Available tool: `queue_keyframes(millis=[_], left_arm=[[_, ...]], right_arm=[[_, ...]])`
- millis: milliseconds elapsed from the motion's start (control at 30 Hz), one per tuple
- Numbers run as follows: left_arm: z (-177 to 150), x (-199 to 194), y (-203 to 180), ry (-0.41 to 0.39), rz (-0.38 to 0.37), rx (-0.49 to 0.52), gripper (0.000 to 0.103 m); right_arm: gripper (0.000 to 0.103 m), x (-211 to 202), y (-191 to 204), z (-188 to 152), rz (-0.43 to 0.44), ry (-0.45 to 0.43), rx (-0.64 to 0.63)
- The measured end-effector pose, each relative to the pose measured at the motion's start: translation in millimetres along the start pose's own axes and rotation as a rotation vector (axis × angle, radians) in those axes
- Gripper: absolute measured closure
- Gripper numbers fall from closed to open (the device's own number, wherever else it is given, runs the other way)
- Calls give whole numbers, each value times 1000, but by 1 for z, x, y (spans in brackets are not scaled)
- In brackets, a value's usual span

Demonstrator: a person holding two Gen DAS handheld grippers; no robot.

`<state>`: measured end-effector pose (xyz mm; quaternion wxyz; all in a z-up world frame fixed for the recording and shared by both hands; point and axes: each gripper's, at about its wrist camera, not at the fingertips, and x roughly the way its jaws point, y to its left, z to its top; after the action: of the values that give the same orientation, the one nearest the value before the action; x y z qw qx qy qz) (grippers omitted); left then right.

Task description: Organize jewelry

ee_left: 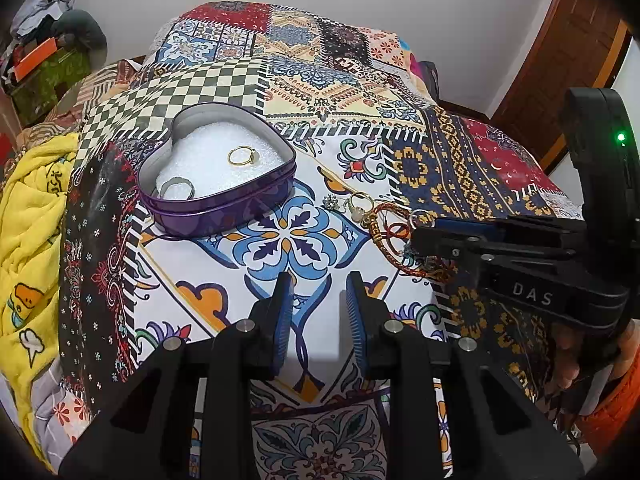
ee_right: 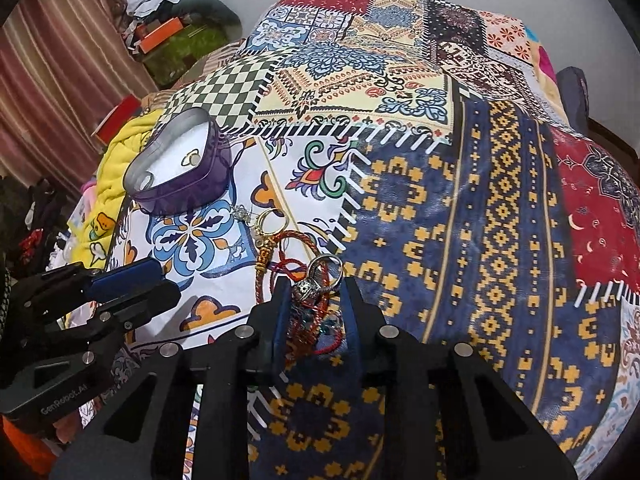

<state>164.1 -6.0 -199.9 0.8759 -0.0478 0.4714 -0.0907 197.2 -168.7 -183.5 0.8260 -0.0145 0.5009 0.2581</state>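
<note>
Two grippers lettered, right gripper "DAS" (white), left gripper "GenRobot.AI"

A heart-shaped tin sits on the bed, with two rings lying in it. To its right a cluster of loose jewelry lies on the bedspread, between the tin and the right tongs, where a ring and cords rest between the fingers.

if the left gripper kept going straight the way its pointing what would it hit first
Most likely the bare patterned bedspread, at the blue flower motif. Nothing lies between the left gripper and it. The purple heart tin sits off to the left, though depth is hard to judge.
</note>
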Motion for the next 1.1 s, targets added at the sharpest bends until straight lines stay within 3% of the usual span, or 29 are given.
queue_keyframes(millis=[67, 133, 267, 633, 933, 1000, 1100], left_arm=[[0, 1, 0, 1, 0, 2, 77], [2, 2, 0, 2, -1, 4, 77], [6, 6, 0, 4, -1, 6, 77], [31, 25, -1, 7, -2, 30, 77], [44, 46, -9, 4, 25, 55, 77], [46, 49, -8, -3, 32, 41, 81], [47, 52, -9, -11, 32, 40, 95]], right_arm=[[84, -2, 1, -2, -2, -7, -6], [94, -3, 1, -2, 3, -11, -10], [97, -5, 2, -2, -6, -24, -13], [97, -31, -18, 6, -7, -107, 48], [97, -35, -26, 1, -14, -115, 70], [97, -35, -27, 0, -14, -114, 72], [97, -36, -29, 0, -12, -114, 77]])
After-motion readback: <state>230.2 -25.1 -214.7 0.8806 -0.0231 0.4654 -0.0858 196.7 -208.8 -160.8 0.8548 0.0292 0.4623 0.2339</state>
